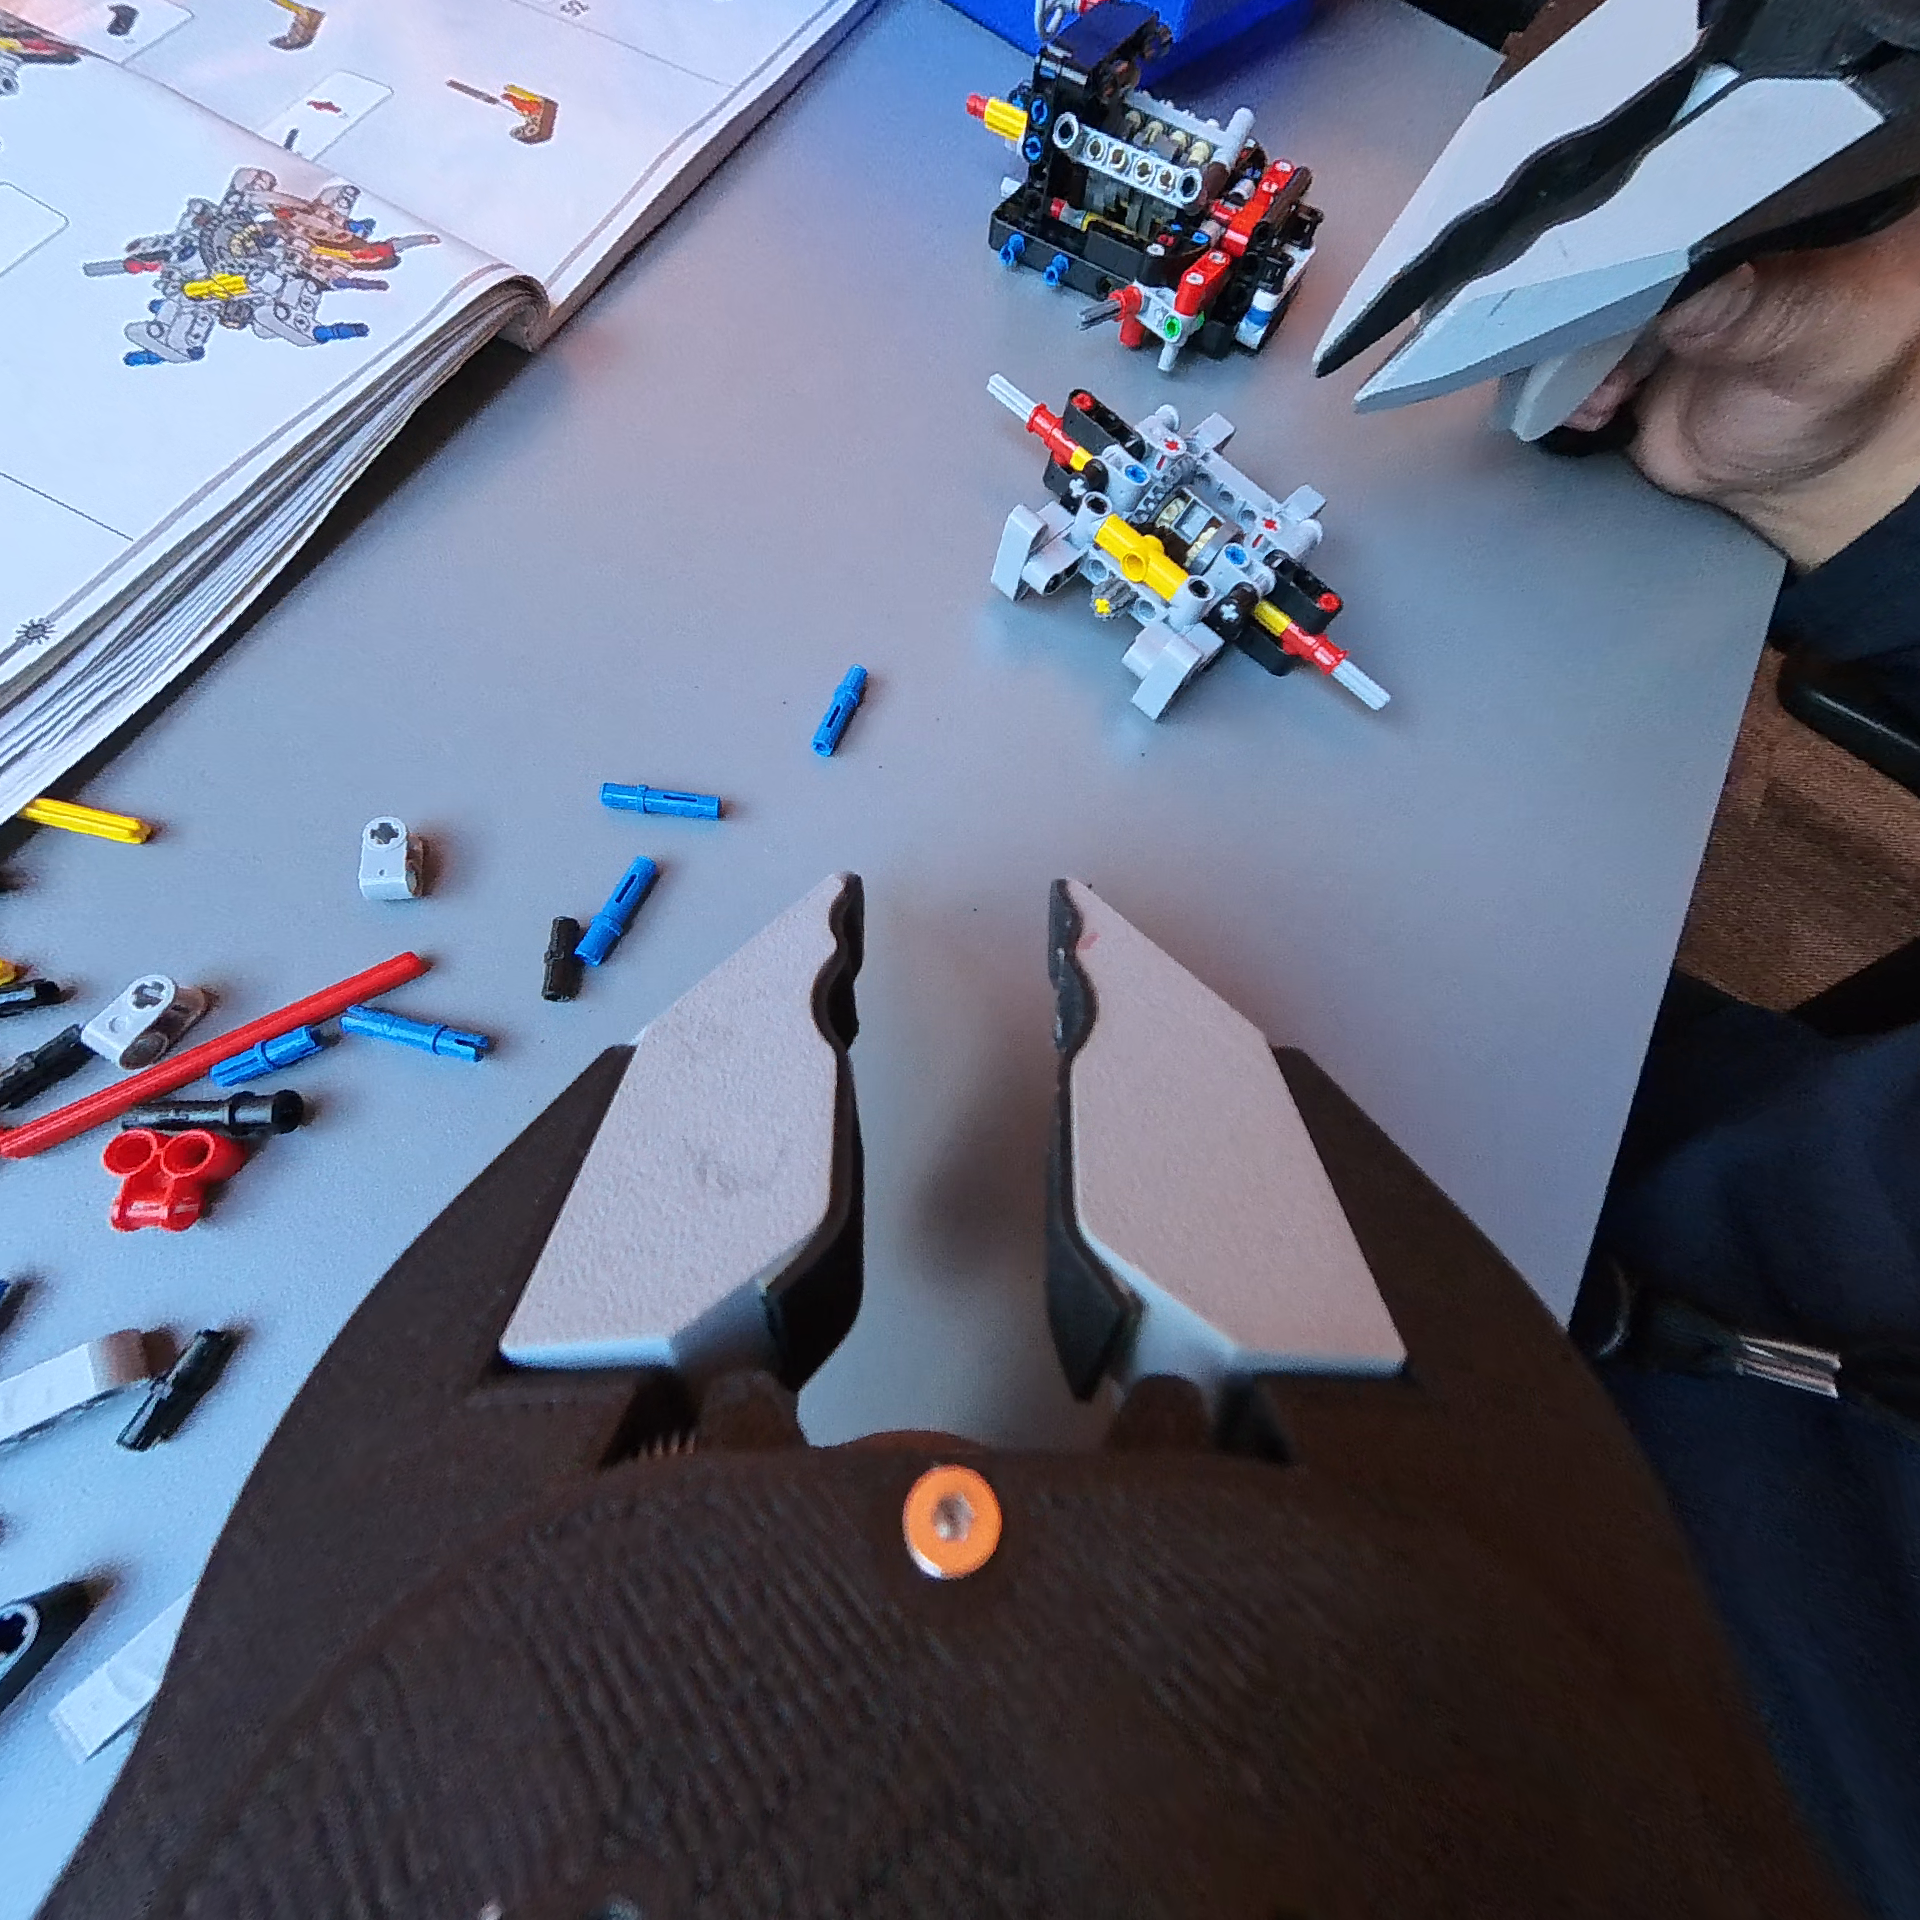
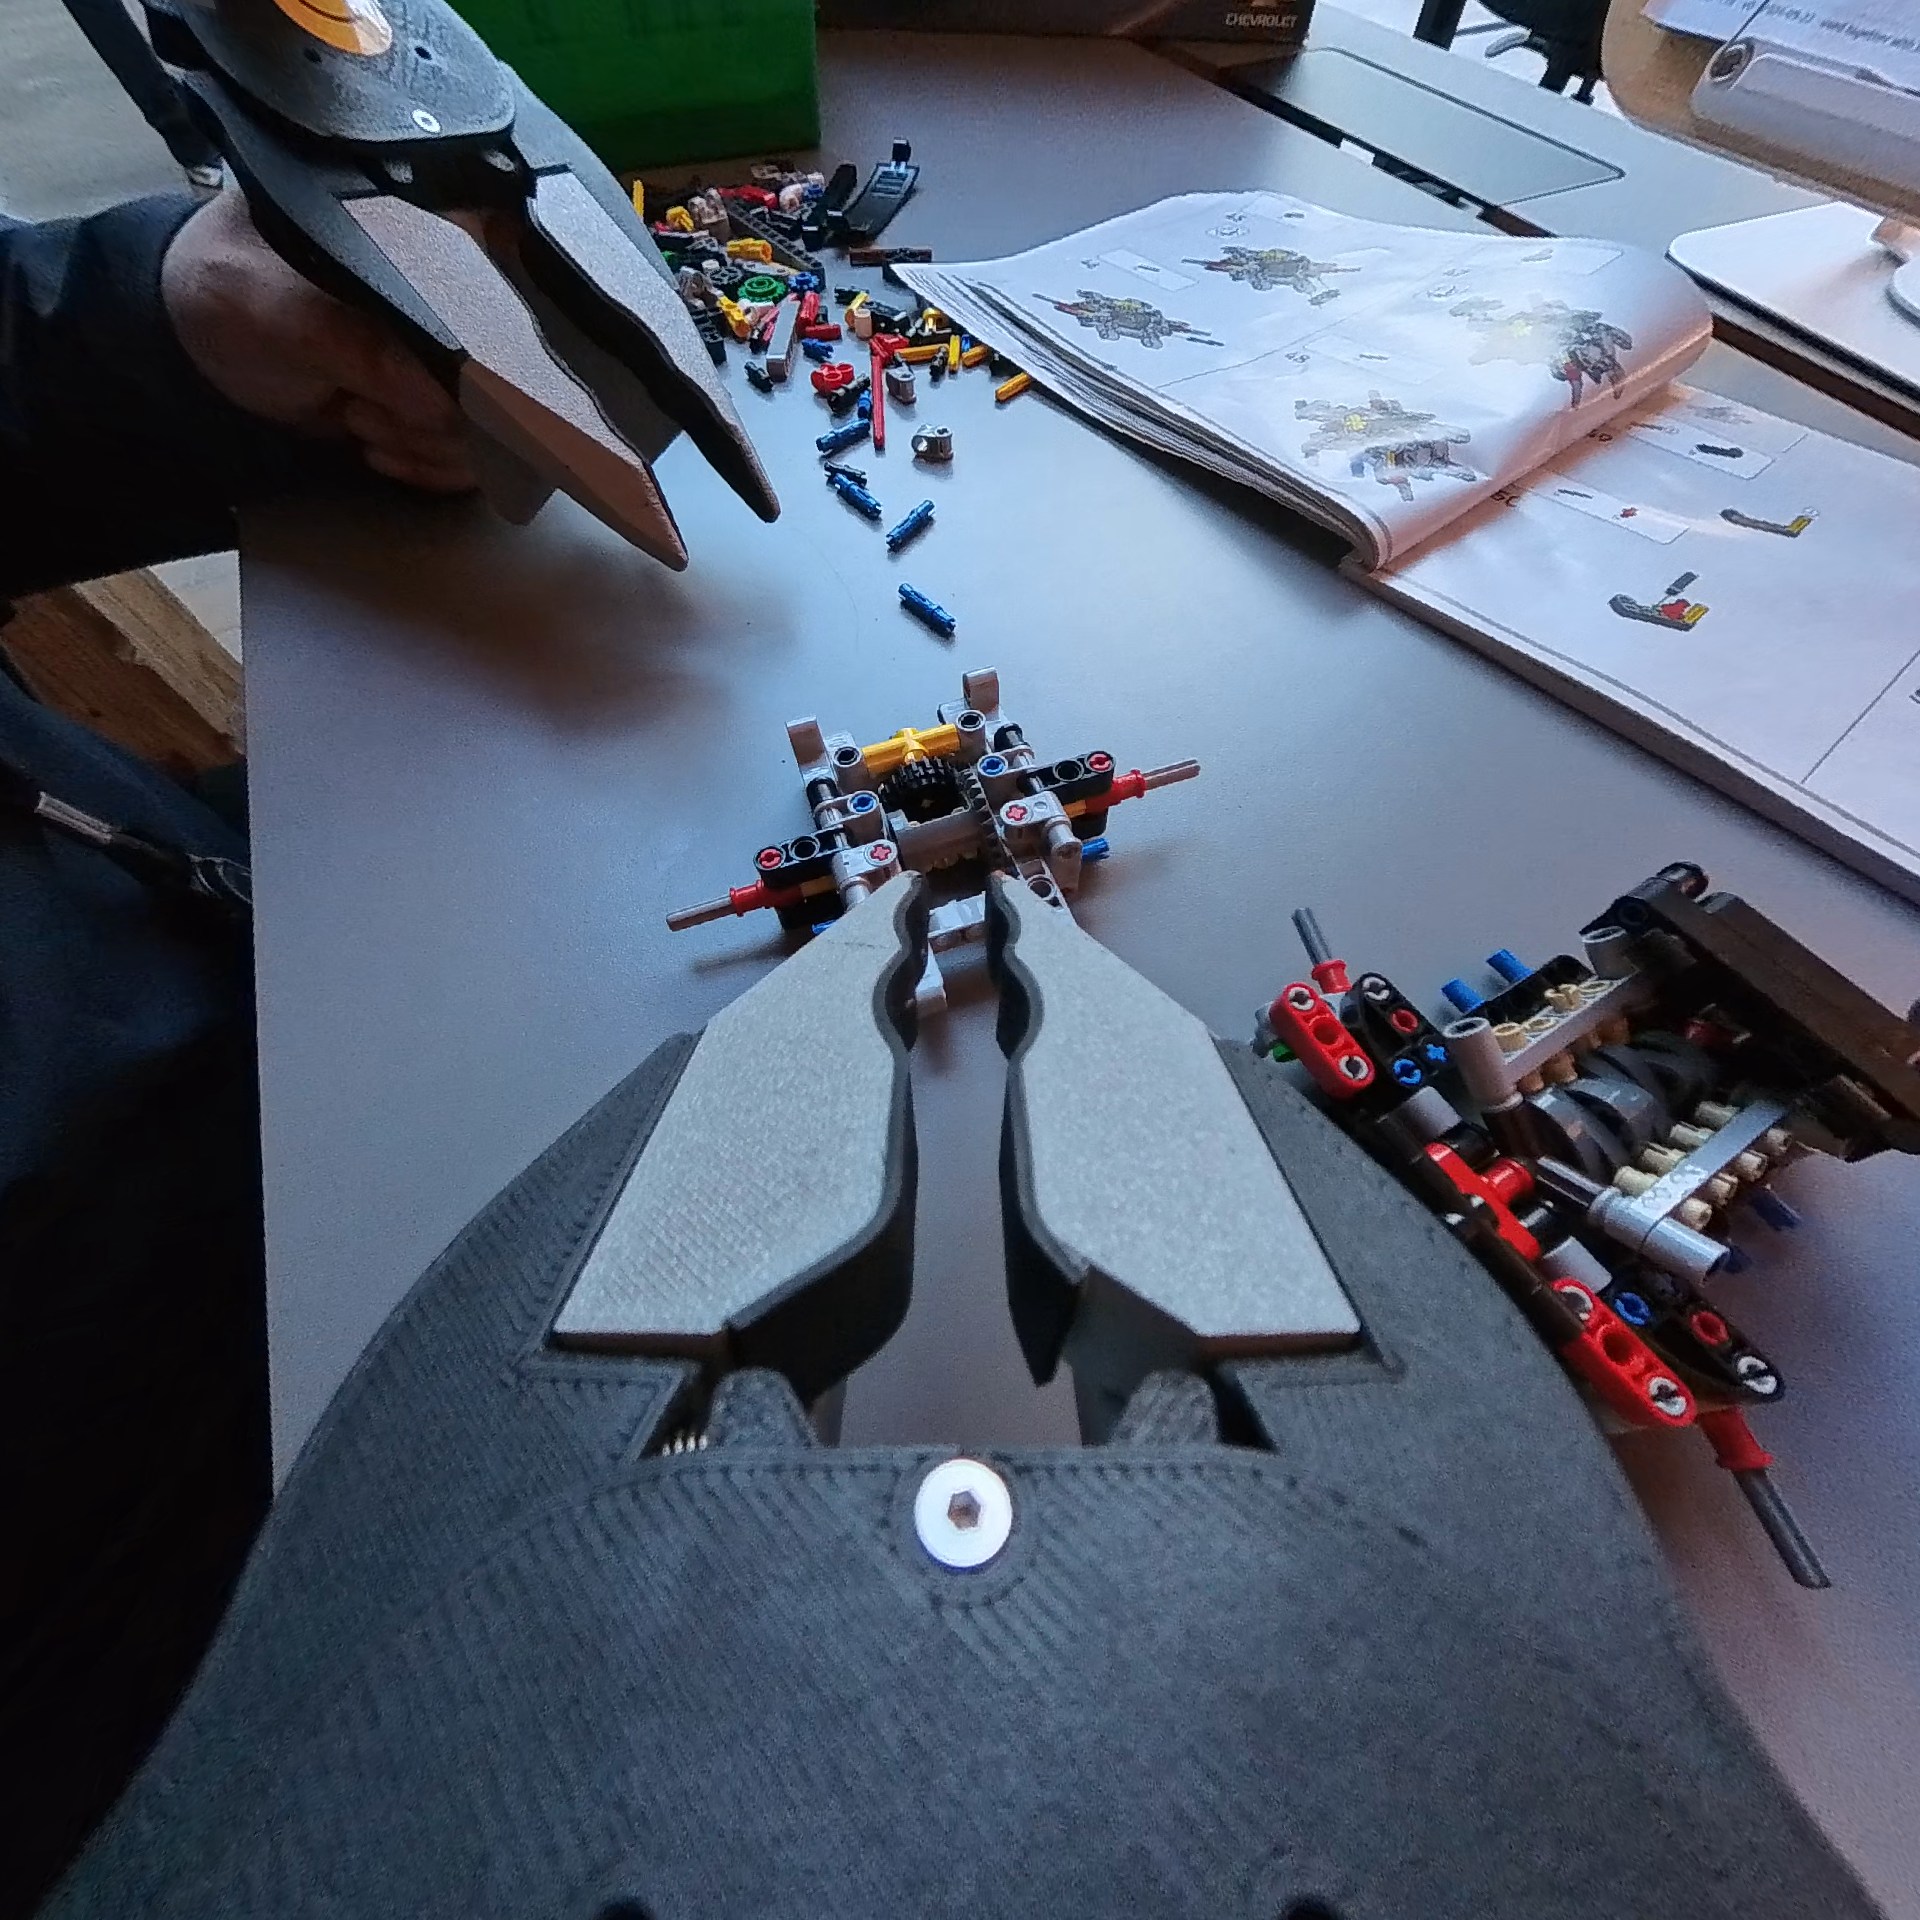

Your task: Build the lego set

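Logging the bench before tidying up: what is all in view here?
table: one, grey, under everything
small assembly: one, grey, yellow, red, black; mid-table
larger assembly: one, black, red, grey; beyond it
booklet: one, white, open, far left
blue pins: five, loose, left of the left tongs
red axle: one, among the loose parts
parts pile: many, mixed colours, by the green box
left tongs: open, empty, over bare table
right tongs: narrowly apart, empty, near the small assembly
hand: holds the right tongs
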`<state>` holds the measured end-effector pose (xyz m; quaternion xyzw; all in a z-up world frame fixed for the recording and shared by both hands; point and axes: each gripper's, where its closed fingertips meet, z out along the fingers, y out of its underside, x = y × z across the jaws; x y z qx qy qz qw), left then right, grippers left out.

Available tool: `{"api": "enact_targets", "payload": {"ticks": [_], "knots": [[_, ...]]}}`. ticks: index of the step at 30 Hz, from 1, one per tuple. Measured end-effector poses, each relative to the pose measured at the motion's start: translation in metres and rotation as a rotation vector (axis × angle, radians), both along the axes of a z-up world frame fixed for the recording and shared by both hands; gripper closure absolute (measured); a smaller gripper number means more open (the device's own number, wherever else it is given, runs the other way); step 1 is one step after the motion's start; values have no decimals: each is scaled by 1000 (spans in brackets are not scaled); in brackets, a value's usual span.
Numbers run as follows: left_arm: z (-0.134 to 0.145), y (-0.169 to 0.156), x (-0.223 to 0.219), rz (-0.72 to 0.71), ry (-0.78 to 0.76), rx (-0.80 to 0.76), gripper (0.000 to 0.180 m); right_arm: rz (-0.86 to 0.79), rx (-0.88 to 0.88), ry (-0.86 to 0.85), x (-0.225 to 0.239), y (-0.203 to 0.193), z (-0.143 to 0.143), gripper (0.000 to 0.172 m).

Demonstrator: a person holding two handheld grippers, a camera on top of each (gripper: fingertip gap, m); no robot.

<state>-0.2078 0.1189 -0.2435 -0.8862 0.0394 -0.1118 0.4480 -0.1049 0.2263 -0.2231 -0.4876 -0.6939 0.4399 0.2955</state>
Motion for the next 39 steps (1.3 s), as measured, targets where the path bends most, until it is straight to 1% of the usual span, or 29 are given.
{"api": "enact_targets", "payload": {"ticks": [39], "knots": [[-4, 3, -3, 23, 42, -24, 147, 17, 28, 4, 0, -4, -1, 162]]}}
